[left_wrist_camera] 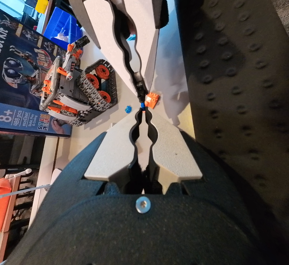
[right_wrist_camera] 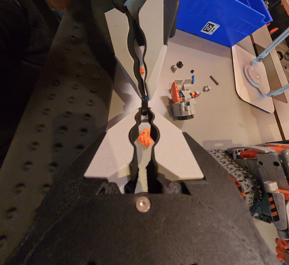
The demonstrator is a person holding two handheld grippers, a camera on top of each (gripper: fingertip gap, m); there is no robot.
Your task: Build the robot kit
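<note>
Claws meet tip to tip over the table, left claw pinched narrow on a blue pin, right claw clamped on a black beam, where keeping both square likely matters.

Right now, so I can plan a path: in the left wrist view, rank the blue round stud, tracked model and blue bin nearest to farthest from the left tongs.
From the left tongs:
1. Blue round stud, on the table just beside the tips.
2. Tracked model, farther off, image left.
3. Blue bin, upper left, beyond the model.
</note>
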